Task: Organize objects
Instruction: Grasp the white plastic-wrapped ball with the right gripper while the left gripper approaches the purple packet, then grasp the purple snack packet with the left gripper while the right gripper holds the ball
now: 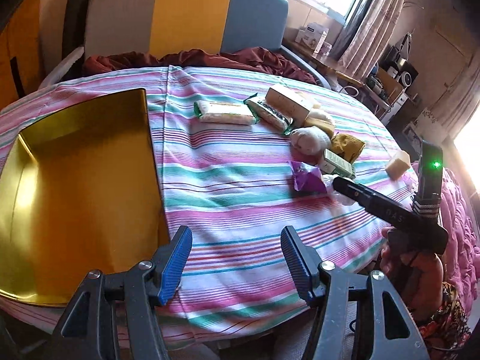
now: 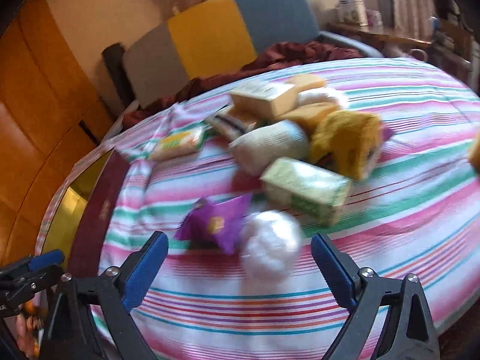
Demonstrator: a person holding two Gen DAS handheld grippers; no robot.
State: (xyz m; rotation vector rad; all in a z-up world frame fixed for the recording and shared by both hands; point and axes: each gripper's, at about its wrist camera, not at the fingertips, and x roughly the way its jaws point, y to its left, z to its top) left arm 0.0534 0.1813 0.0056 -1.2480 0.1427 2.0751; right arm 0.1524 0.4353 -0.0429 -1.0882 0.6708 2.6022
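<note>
You are lining up a pick, judging by how things lie: your right gripper (image 2: 237,267) is hanging with its jaws spread wide and nothing between the pads, aimed at the white fluffy ball (image 2: 271,244) lying just ahead of it on the striped cloth (image 2: 240,318), touching the purple packet (image 2: 217,225). The green box (image 2: 306,190) and the rest of the pile are sitting just beyond. Your left gripper (image 1: 237,265) is also standing released and empty, hovering over the cloth beside the gold tin (image 1: 81,180), which is waiting empty, well apart from the pile. Next you are needing to ease the right jaws around the ball without catching the packet, then clench gently, since it looks soft.
</note>
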